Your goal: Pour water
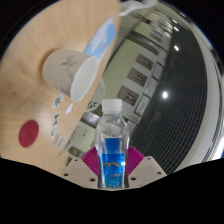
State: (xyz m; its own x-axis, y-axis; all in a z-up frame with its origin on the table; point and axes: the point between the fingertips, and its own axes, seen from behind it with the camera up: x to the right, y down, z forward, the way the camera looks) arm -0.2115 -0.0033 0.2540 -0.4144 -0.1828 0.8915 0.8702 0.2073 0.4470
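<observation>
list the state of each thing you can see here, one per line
water bottle: held between the fingers, white cap on, blue label
gripper: shut on the water bottle
paper cup: beyond the bottle on the wooden table, its inside not visible
wooden table: bears the cup and a dark red round spot

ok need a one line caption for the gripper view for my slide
Gripper shut on a tilted water bottle with a blue label, its white cap toward a paper cup on the wooden table.
</observation>
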